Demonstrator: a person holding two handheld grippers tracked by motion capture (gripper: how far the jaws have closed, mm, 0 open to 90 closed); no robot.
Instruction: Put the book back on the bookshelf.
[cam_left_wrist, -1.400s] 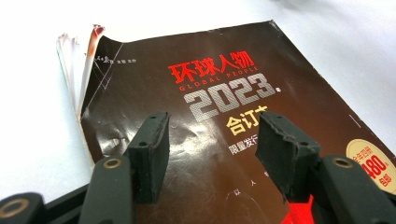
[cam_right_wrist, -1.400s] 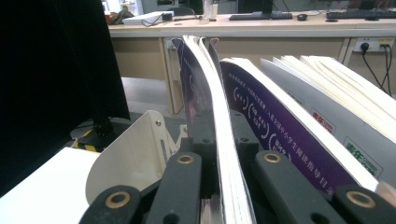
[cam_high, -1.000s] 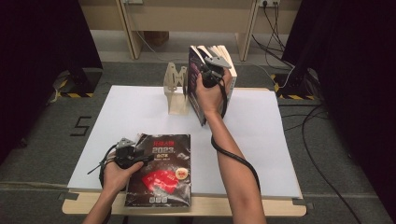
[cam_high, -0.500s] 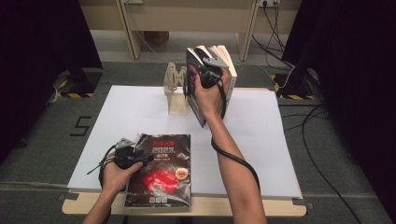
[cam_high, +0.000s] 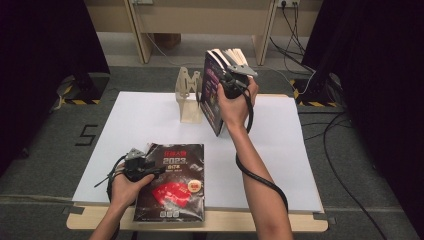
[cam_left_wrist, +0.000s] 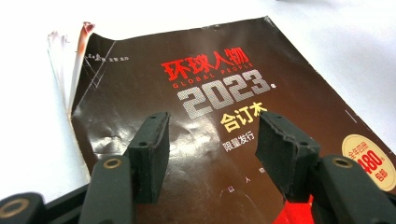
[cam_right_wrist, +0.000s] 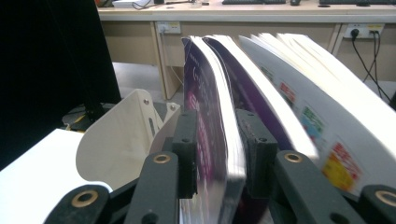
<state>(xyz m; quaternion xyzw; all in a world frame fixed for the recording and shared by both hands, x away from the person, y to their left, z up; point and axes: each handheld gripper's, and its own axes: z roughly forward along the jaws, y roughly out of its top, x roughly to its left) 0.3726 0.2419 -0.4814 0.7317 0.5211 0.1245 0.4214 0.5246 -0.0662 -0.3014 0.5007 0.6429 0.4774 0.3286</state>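
Observation:
A purple-covered magazine (cam_high: 212, 97) stands upright on the white table, leaning beside a pale wooden stand (cam_high: 189, 100). My right gripper (cam_high: 231, 75) is at its top edge. In the right gripper view the magazine (cam_right_wrist: 205, 93) sits between the jaws of the right gripper (cam_right_wrist: 217, 116), which have just been opening and no longer pinch it. More magazines (cam_right_wrist: 303, 93) fan out to its right. A dark magazine marked 2023 (cam_high: 175, 185) lies flat at the front. My left gripper (cam_high: 152, 170) rests over its cover (cam_left_wrist: 140, 93), and the left gripper (cam_left_wrist: 212, 121) is open with nothing between its pads.
The white tabletop (cam_high: 290, 150) has bare room at right and back left. The wooden stand (cam_right_wrist: 121, 135) is just left of the upright magazines. A cable (cam_high: 260, 175) trails along the right forearm. Desk legs and floor cables lie beyond the table.
The right hand has shifted slightly to the right at the top of the upright magazines. The left hand and the flat magazine have stayed put.

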